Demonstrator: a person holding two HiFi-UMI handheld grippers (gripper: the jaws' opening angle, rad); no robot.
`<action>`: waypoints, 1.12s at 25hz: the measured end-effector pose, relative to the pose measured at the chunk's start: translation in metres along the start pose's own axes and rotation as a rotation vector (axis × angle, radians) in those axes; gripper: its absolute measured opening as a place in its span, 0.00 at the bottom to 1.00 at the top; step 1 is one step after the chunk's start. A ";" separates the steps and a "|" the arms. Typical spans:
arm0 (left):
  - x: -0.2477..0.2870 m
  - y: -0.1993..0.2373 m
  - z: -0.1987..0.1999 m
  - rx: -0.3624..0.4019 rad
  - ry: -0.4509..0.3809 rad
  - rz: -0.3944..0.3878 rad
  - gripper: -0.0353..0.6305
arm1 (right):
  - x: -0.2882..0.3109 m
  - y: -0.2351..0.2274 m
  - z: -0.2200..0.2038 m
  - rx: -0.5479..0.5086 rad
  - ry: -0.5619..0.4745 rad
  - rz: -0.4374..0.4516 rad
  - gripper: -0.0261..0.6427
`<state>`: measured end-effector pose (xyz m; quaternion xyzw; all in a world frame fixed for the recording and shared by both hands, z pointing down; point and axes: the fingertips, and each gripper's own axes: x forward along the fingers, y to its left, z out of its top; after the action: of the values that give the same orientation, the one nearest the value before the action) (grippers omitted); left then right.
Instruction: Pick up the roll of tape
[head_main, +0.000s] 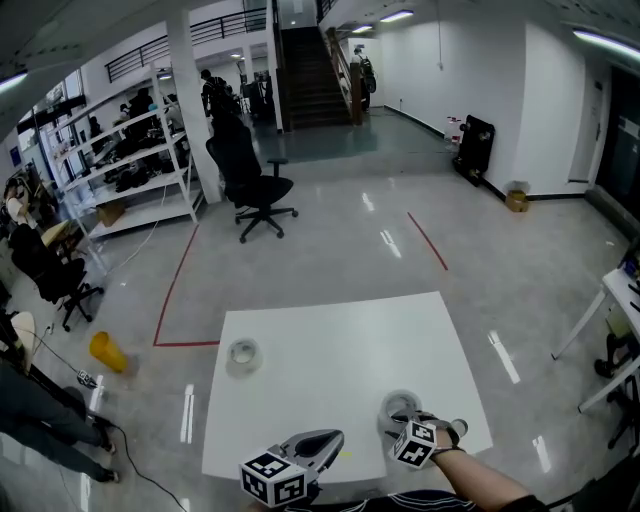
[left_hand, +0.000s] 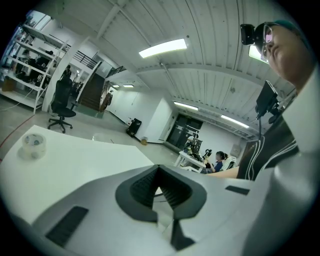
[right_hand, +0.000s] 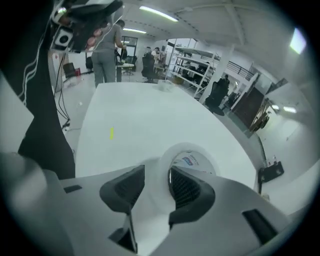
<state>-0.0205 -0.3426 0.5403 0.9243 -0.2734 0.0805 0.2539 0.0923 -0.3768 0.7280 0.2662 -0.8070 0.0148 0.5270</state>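
Two rolls of clear tape lie flat on a white table (head_main: 330, 340). One roll (head_main: 400, 405) is at the near right, the other (head_main: 243, 352) at the left. My right gripper (head_main: 408, 422) points steeply down over the near roll (right_hand: 200, 152). In the right gripper view that gripper (right_hand: 157, 182) is open and straddles the roll's near wall, one jaw inside the hole and one outside, neither pad pressing on it. My left gripper (head_main: 335, 438) hovers at the table's front edge with its tips together and nothing held. In the left gripper view the gripper (left_hand: 159, 172) sits low and the other roll (left_hand: 34, 145) far left.
A small yellow mark (head_main: 345, 455) is on the table near the front edge. Beyond the table stand a black office chair (head_main: 255, 185) and white shelves (head_main: 130, 160). A yellow object (head_main: 107, 351) lies on the floor at the left, by red floor lines.
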 end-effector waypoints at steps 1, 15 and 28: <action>-0.002 0.001 -0.001 -0.005 -0.001 0.005 0.06 | 0.002 -0.001 -0.002 -0.029 0.015 -0.013 0.28; -0.015 -0.001 -0.005 -0.021 0.002 0.020 0.06 | 0.000 -0.005 -0.002 -0.055 0.046 0.023 0.20; -0.025 -0.005 0.007 0.018 -0.022 0.029 0.06 | -0.054 -0.009 0.047 0.274 -0.243 0.049 0.19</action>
<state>-0.0386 -0.3311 0.5251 0.9233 -0.2888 0.0766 0.2415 0.0730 -0.3761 0.6591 0.3155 -0.8613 0.1052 0.3841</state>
